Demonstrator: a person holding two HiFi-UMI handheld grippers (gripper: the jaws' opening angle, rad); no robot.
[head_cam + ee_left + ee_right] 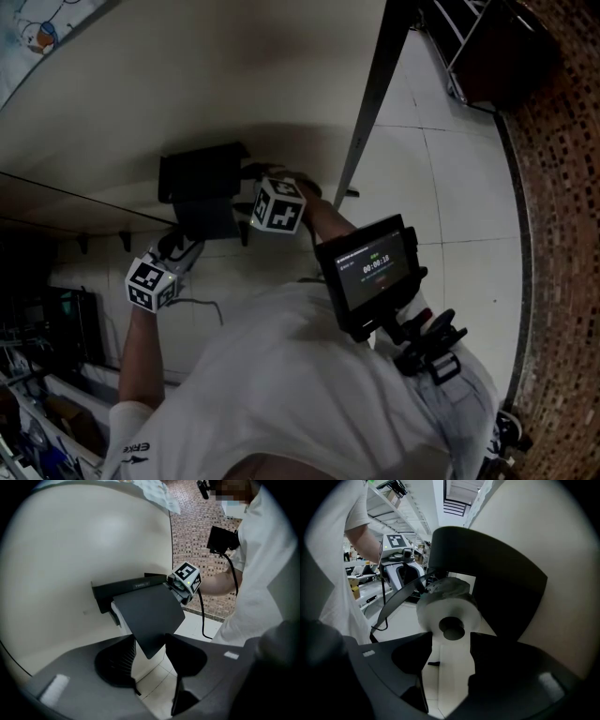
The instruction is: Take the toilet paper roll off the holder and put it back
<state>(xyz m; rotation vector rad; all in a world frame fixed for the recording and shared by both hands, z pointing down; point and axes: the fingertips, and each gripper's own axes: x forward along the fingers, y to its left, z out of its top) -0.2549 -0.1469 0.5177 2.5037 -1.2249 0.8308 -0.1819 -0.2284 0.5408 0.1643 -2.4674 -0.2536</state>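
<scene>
The black wall-mounted holder (200, 184) hangs on the cream wall. Its flat lid (150, 613) is swung up, and the lid's lower corner lies between the jaws of my left gripper (151, 651), which stand apart. The white toilet paper roll (447, 611) sits in the holder under the lid, its dark core facing my right gripper (450, 641). That gripper is open just in front of the roll, a jaw on each side of the hanging paper tail (449, 672). In the head view my left gripper (178, 248) is below the holder and my right gripper (251, 183) is at its right side.
A dark slanted post (370, 103) runs beside the holder on the right. White floor tiles (459, 187) and a brick-patterned wall (562, 187) lie beyond. A small screen (375, 267) hangs on the person's chest. Shelves with clutter (389, 498) stand behind.
</scene>
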